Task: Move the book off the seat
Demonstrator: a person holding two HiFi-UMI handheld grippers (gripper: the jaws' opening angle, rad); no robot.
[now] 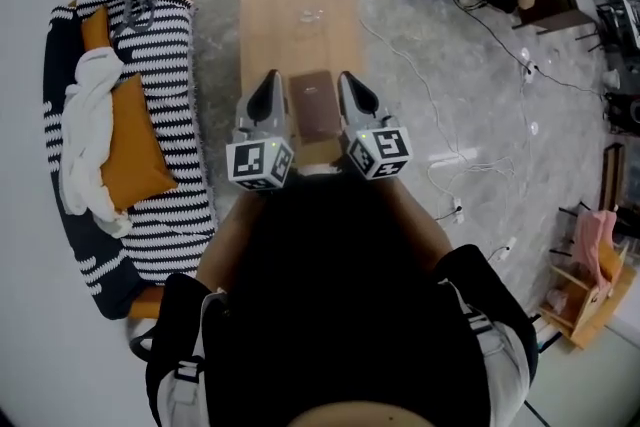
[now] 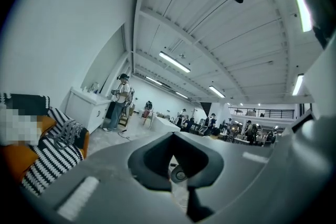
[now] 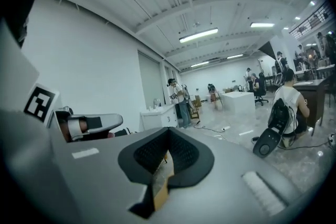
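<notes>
while left tool [image 1: 268, 83] and right tool [image 1: 352, 83] are closed, seat [image 1: 300, 5] stands on marbled floor [image 1: 430, 65].

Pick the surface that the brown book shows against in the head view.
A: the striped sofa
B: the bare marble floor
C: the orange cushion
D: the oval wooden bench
D: the brown book sits inside the outline of the oval wooden bench, near its closer end, with light wood showing beyond it and to either side.
</notes>
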